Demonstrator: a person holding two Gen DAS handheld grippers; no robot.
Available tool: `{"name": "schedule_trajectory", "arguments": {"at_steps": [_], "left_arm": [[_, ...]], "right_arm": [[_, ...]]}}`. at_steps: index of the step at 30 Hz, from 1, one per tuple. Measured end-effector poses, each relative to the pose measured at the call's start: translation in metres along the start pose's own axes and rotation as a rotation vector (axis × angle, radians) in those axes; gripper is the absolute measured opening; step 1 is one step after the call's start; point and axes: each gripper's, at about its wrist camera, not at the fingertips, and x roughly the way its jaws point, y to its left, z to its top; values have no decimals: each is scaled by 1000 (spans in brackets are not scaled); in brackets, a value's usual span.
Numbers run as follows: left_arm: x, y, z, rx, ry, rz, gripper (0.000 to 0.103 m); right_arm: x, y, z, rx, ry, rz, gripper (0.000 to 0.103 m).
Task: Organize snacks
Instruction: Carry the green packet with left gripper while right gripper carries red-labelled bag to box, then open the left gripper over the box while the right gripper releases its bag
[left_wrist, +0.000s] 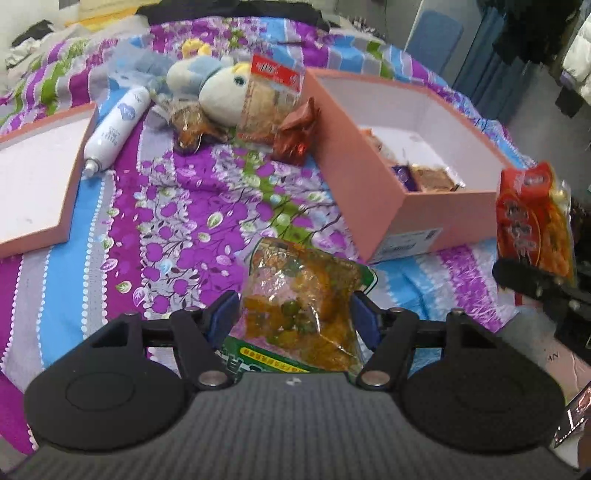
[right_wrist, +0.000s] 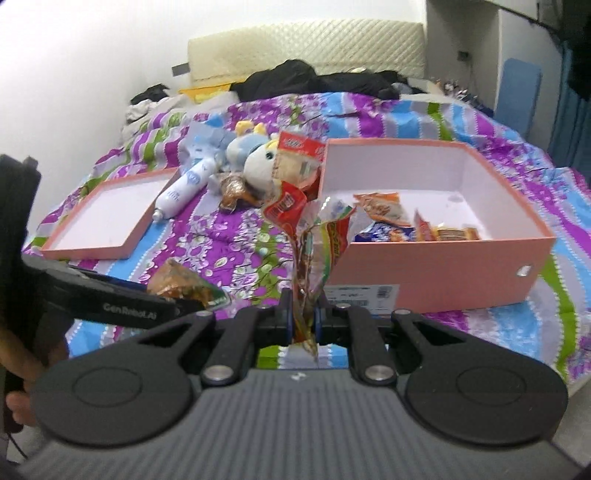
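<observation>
Gripping 1 snack apiece, both hands are working the carry-to-box step. Nearest in the left wrist view, the left gripper (left_wrist: 295, 314) is clamping a green-edged packet (left_wrist: 301, 295) of orange and green filling, its blue pads (left_wrist: 221, 314) pressing the bag from both sides just above the floral bedspread (left_wrist: 177, 206). In the right wrist view, the right gripper (right_wrist: 304, 321) is pinching a red and yellow packet (right_wrist: 314, 236) by its lower edge, the bag standing upright in front of the pink box (right_wrist: 443, 258). That box is sitting open with several snacks already lying inside. Beyond, to its left, loose snacks (left_wrist: 273, 107) are lying against a plush toy (left_wrist: 218, 88), beside a white bottle (left_wrist: 114, 129) and the upturned lid (left_wrist: 40, 184). Judging from this, the next move is calling for lifting each packet over the near wall, then parting the fingers above bare floor inside.
</observation>
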Motion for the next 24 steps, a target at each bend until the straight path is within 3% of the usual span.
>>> {"name": "schedule_trajectory", "arguments": {"at_steps": [6,12,24], "left_arm": [[-17,-13,7,-35,-29,-9,71],[-23,-28,36,-21,-80,-44,71],[33,-79,132,32,-128,-156,71]], "right_arm": [[-15,-7,-6,14,-12,-18,14],[-10,-26,14,18,-57,-46,14],[40,-87,67,37,-74,-108,14]]}}
